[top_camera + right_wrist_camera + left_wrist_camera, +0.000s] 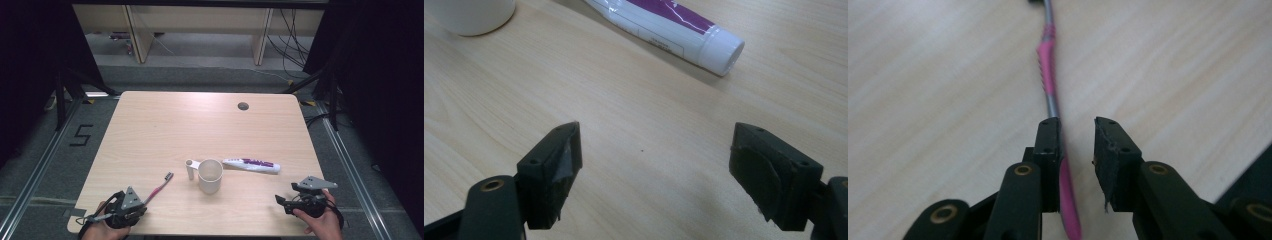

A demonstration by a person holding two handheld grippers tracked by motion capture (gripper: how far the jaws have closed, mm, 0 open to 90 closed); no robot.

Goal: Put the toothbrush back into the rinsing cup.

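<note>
A pink and grey toothbrush lies on the wooden table, bristle end pointing away toward the cup. My left gripper is at the near left edge, jaws a little apart around the handle's end. The handle rests against one jaw and a gap separates it from the other. A white cup stands upright mid-table, with a white and purple toothpaste tube lying to its right. My right gripper hovers wide open near the tube, holding nothing.
A small white tubular piece stands beside the cup's left side. A round cable hole sits near the table's far edge. Dark curtains and metal stands flank the table. The floor at left carries a taped digit.
</note>
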